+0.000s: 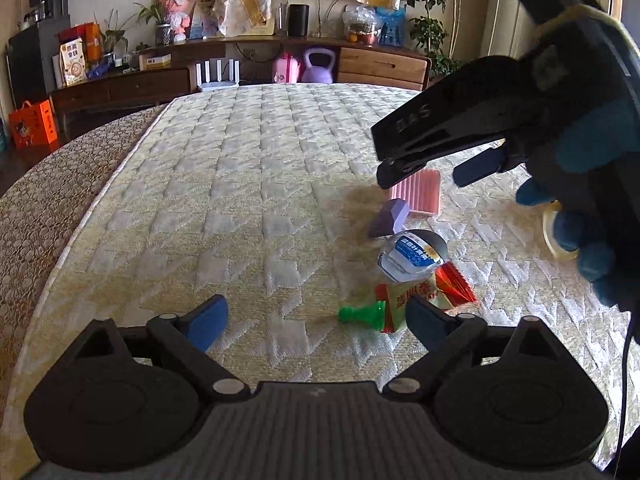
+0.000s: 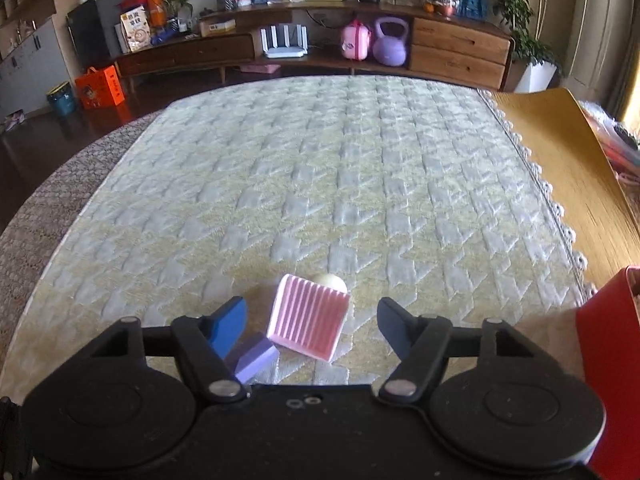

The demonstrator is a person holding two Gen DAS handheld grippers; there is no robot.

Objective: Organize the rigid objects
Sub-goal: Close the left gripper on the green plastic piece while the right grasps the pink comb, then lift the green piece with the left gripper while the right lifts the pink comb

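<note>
Small objects lie in a cluster on the quilted cloth. In the left wrist view: a pink ribbed block (image 1: 420, 196), a purple block (image 1: 390, 218), a clear bottle with a blue label (image 1: 412, 256), a red and yellow packet (image 1: 416, 300), a green chess piece (image 1: 362, 314) and a tape roll (image 1: 554, 232). My left gripper (image 1: 316, 322) is open and empty, just short of the green piece. My right gripper (image 2: 312, 326) is open above the pink ribbed block (image 2: 308, 322), with the purple block (image 2: 254, 356) by its left finger. A pale ball (image 2: 330, 281) lies behind the pink block.
The quilted cloth (image 2: 320, 168) covers the table; bare wood (image 2: 568, 160) shows to its right. A red container (image 2: 612, 360) stands at the right edge. A sideboard (image 2: 320, 44) with clutter stands beyond the table. The right gripper's body (image 1: 520, 120) hangs over the cluster.
</note>
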